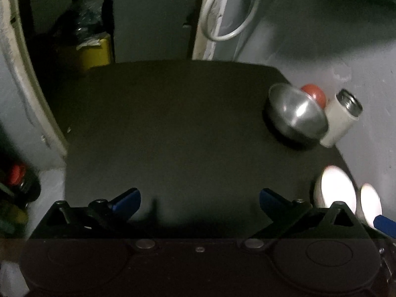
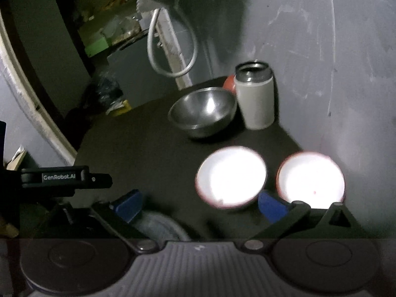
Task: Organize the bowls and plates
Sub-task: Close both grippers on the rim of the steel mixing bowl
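Two views: both dim, with glare on the white dishes.
Wall (image 2: 321,49): grey, scuffed, behind and right of the table; a white cable (image 2: 170,47) loops against it.
Table (image 1: 173,128): black top, mostly bare on its left and middle; all dishes sit along its right side.
Steel bowl (image 2: 203,110): upright, empty as far as can be seen, at the far right of the table. Just beside the canister; whether they touch, cannot tell.
Canister (image 2: 256,99): pale body, metal threaded mouth, no lid, upright against the wall, right of the steel bowl.
White dishes: two, round, side by side at the near right edge, left one (image 2: 231,175) and right one (image 2: 310,179). Overexposed, so bowl or plate cannot be told. Thin reddish rim visible on both. A gap of table shows between them.
Red object (image 1: 314,94): rounded, behind the steel bowl, next to the canister; identity unclear.
Left gripper (image 1: 200,199): jaws spread wide, blue pads (image 1: 126,200) well apart, nothing between them. Hovers over bare table, left of the dishes.
Right gripper (image 2: 199,205): jaws spread wide, holding nothing. Right pad (image 2: 271,204) overlaps the gap between the two white dishes in view; contact cannot be told. A grey rounded rim (image 2: 160,225) shows low by its left pad, unidentified.
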